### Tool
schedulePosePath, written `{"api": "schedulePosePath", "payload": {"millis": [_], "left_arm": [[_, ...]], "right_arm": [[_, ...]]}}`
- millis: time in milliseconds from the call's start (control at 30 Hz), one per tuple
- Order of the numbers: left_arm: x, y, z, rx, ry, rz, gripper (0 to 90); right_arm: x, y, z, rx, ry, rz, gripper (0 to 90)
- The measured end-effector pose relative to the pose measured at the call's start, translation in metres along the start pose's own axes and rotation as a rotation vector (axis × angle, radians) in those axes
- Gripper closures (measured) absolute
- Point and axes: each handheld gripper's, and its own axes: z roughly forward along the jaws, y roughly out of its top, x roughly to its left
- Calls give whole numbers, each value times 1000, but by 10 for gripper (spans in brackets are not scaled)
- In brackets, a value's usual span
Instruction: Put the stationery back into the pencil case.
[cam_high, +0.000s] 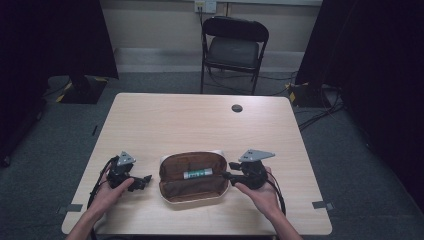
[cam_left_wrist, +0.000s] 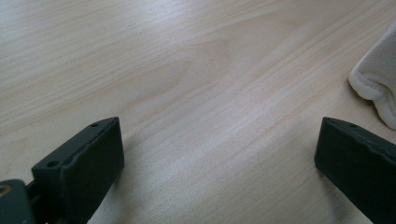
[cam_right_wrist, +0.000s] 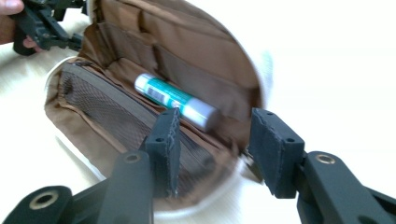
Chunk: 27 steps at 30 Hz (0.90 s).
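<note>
An open pouch, brown inside and white outside, lies at the table's near middle. A green-and-white tube rests inside it. In the right gripper view the tube lies slantwise against the brown lining of the pouch. My right gripper stands open at the pouch's right end, its jaws on either side of the tube's white cap and apart from it. In the high view my right gripper touches the pouch's right edge. My left gripper sits just left of the pouch. Its jaws are wide open over bare wood, with the pouch's white edge to the right.
The light wooden table has a round dark cable port near its far edge. A black folding chair stands behind the table. Cables lie on the grey floor at the right.
</note>
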Motion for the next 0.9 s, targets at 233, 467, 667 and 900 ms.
{"api": "schedulePosePath", "payload": {"millis": [233, 467, 667, 900], "left_arm": [[0, 1, 1, 3, -3, 2, 1], [0, 1, 1, 4, -4, 2, 0], [0, 0, 1, 3, -2, 3, 1], [0, 0, 1, 1, -7, -1, 1]], "right_arm": [[-19, -18, -22, -8, -58, 53, 453], [-42, -38, -41, 11, -148, 107, 348], [-70, -57, -50, 32, -256, 165, 258], [-108, -82, -46, 86, -371, 242, 209]]}}
